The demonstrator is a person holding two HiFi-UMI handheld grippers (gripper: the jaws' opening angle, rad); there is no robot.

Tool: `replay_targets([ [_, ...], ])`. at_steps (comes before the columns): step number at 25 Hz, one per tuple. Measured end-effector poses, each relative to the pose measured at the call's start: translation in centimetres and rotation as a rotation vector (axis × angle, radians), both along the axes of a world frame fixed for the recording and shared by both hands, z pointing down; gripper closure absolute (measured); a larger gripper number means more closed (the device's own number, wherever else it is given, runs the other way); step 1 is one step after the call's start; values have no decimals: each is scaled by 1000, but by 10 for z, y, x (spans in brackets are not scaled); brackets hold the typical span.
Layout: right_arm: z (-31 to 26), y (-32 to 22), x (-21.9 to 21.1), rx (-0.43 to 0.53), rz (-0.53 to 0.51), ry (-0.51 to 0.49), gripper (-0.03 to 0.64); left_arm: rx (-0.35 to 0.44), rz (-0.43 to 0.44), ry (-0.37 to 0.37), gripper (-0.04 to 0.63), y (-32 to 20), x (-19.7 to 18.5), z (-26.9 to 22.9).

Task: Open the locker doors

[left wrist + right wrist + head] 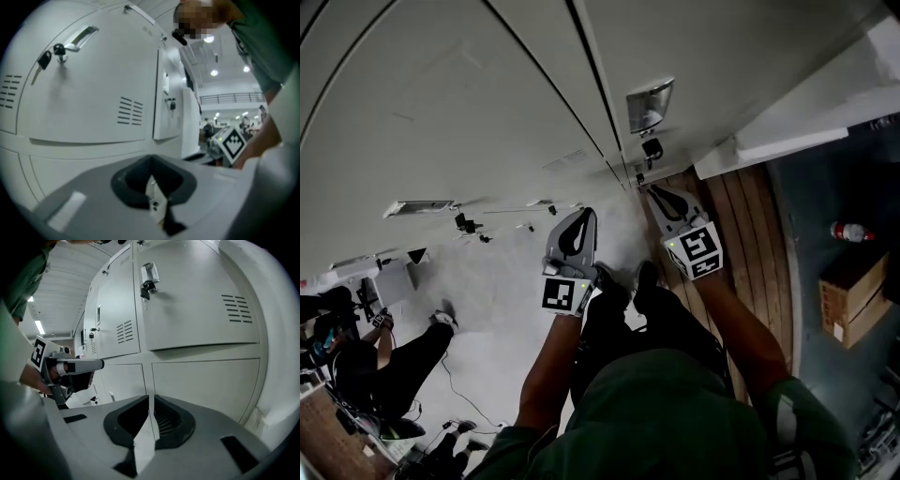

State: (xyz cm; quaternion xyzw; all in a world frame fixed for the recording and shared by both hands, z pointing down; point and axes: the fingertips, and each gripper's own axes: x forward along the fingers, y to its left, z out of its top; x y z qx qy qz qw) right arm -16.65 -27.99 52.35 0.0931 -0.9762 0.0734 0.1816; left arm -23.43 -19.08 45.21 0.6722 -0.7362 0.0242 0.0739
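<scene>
Two tools, jaws nearly together, nothing held: left tool (pixel 581 217) and right tool (pixel 656 194) point at the locker doors (pixel 441 103); right tool's tip is near a key lock (pixel 652 148).

I can't read any text, number or brand from here. The cube (pixel 565 294) on the left hand-held gripper (pixel 583 216) and the cube (pixel 703 251) on the right hand-held gripper (pixel 653 191) carry only black-and-white square patterns, with no letters. A small plate (pixel 165 83) on one locker door (pixel 161 101) is too blurred to read. The red label on the bottle (pixel 851 232) on the floor is too small to read.
</scene>
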Motion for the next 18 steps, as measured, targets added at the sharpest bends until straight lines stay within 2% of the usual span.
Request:
replay_targets([
  [5,47,-17,-14,-15,31,31,604,-14,40,-37,592,-13,1,27],
  [11,103,-27,-39,-41,17,99,538,7,20,-3,591,-24,-3,52],
  [18,135,-36,-65,-7,-16,142,522,2,-15,17,583,-22,-17,73],
])
